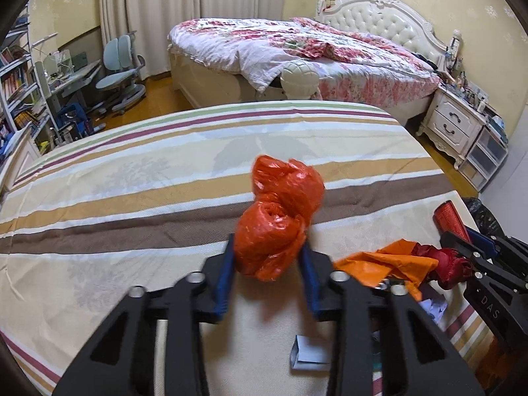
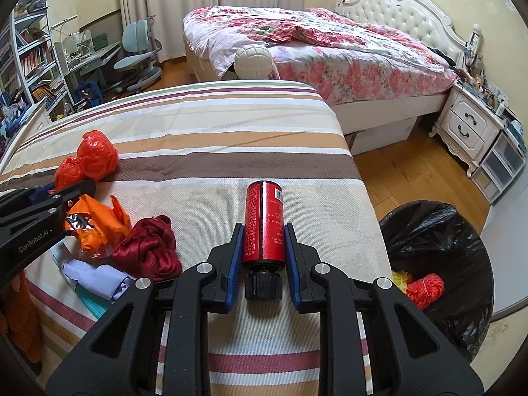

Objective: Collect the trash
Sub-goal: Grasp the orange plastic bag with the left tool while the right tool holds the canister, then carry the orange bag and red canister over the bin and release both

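My left gripper [image 1: 268, 254] is shut on a crumpled orange-red plastic bag [image 1: 280, 221] and holds it over the striped bed cover; the bag also shows in the right wrist view [image 2: 95, 156]. My right gripper [image 2: 264, 234] is shut on a red bottle [image 2: 264, 221] with a black cap toward the camera, over the cover's right part; the bottle also shows in the left wrist view [image 1: 450, 219]. An orange wrapper [image 2: 95, 224], a dark red cloth [image 2: 148, 247] and white paper scraps [image 2: 99, 279] lie on the cover between the grippers.
A bin lined with a black bag [image 2: 439, 241] stands on the wood floor right of the striped bed [image 2: 231, 132], with red and yellow trash inside. A floral bed [image 2: 330, 49], a white nightstand [image 2: 468, 125], a desk and chair [image 2: 138, 52] stand beyond.
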`<state>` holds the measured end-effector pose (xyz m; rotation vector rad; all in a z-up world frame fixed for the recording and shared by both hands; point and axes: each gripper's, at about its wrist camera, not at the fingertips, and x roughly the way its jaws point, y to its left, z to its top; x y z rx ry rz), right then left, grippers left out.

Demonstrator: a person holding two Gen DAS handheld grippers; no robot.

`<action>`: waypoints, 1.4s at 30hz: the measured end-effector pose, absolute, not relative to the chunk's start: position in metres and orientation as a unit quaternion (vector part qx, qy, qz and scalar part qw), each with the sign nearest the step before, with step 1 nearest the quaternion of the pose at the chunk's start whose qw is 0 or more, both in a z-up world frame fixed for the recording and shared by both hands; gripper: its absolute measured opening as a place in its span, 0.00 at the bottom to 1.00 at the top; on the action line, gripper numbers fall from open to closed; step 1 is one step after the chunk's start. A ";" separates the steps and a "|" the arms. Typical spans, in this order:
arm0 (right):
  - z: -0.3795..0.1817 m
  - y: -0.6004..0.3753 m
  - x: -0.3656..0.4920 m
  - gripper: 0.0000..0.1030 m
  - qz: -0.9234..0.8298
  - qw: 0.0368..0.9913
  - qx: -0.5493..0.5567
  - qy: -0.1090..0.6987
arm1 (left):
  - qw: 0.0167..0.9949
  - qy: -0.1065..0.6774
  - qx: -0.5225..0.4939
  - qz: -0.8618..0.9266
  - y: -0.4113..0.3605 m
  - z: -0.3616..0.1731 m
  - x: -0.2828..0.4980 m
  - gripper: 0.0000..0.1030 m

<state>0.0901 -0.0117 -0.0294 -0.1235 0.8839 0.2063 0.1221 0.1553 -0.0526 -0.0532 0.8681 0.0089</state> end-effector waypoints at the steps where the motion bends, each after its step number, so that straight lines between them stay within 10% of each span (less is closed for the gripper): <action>1: -0.029 -0.012 0.090 0.23 0.100 0.897 -0.059 0.427 | 0.908 0.419 -0.027 0.005 0.156 -0.052 0.121 0.30; 42: 0.011 -0.074 -0.019 0.23 0.077 0.931 -0.017 0.356 | 0.948 0.318 -0.028 0.008 0.092 -0.007 -0.003 0.26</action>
